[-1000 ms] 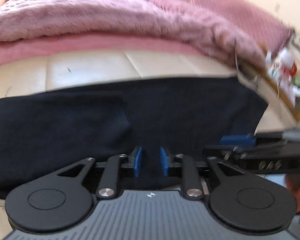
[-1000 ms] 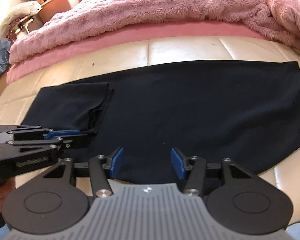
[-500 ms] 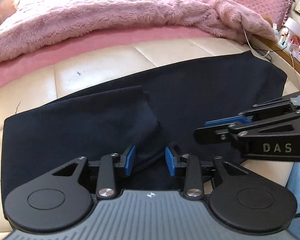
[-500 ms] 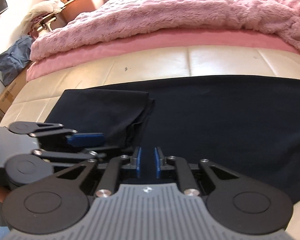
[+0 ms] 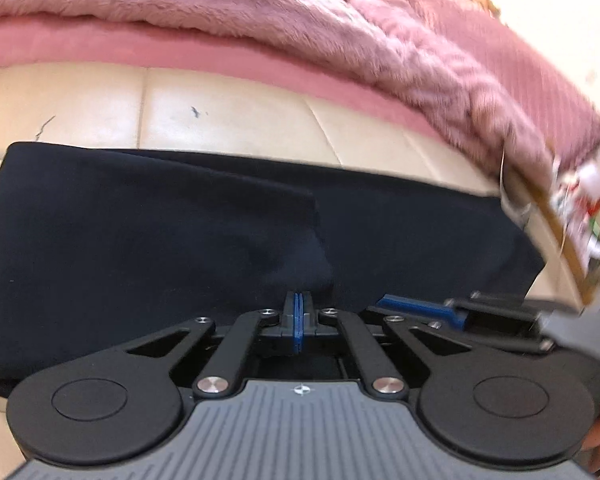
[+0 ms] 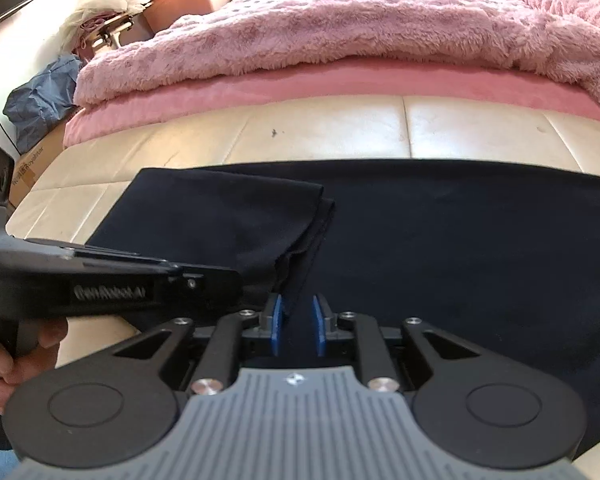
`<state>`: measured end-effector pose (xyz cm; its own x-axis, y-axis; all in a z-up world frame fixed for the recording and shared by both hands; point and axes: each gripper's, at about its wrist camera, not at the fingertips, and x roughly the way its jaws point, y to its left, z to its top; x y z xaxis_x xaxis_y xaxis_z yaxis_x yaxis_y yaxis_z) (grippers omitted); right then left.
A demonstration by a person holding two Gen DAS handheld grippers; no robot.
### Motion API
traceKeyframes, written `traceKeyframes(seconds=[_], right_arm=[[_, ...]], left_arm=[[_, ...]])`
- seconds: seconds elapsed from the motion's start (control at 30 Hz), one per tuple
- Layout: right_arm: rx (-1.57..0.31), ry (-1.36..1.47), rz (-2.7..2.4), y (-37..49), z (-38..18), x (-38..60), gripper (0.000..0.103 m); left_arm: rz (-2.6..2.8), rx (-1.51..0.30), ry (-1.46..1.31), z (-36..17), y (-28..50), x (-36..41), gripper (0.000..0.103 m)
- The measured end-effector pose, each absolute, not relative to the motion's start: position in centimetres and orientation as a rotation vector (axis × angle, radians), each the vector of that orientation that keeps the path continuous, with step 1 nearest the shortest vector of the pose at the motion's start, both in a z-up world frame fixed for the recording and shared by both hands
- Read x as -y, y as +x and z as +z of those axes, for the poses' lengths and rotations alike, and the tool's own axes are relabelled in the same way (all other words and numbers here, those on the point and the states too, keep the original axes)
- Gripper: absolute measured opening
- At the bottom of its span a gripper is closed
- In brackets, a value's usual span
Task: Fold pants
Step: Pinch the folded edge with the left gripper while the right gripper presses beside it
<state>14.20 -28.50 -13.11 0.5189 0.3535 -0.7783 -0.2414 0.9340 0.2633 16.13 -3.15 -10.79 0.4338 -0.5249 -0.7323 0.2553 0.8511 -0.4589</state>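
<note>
Dark navy pants (image 5: 180,240) lie flat on a cream leather bench (image 5: 228,120), with their left part folded over on top (image 6: 220,216). My left gripper (image 5: 299,312) has its blue pads pressed together at the near edge of the pants; whether cloth is pinched between them is hidden. My right gripper (image 6: 299,320) is partly open, its blue pads a small gap apart around the near edge of the fold. The right gripper also shows at the right in the left wrist view (image 5: 440,312), and the left one in the right wrist view (image 6: 204,280).
A fluffy pink blanket (image 6: 340,32) lies on the bed behind the bench. Cluttered items (image 5: 580,208) stand at the bench's right end. A blue bag (image 6: 40,96) and boxes lie on the floor at the left.
My left gripper has shut its pads at the pants' near edge. My right gripper has opened slightly from nearly shut. Both views have shifted.
</note>
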Motion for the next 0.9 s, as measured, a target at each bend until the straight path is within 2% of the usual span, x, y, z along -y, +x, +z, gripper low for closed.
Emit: traceKeyframes(seconds=[0.2, 0.33, 0.43, 0.8, 0.9], right_arm=[[-0.91, 0.083, 0.41, 14.3, -12.4, 27.0, 0.015], [-0.952, 0.04, 0.423, 14.4, -13.2, 26.1, 0.015], [-1.004, 0.041, 0.412, 14.5, -14.6, 26.1, 0.014], [-0.986, 0.039, 0.43, 14.4, -15.2, 26.3, 0.014], [-0.98, 0.052, 0.434, 14.1, -14.7, 26.9, 0.015]], left_arm=[[-0.5, -0.978, -0.354, -9.3, 16.4, 2.1, 0.0], [-0.508, -0.975, -0.349, -9.0, 16.4, 1.7, 0.0], [-0.52, -0.983, -0.347, -9.1, 16.3, 2.0, 0.0], [-0.534, -1.063, -0.252, -11.3, 16.4, 4.6, 0.0], [-0.546, -1.046, -0.188, -10.8, 16.0, 4.6, 0.006]])
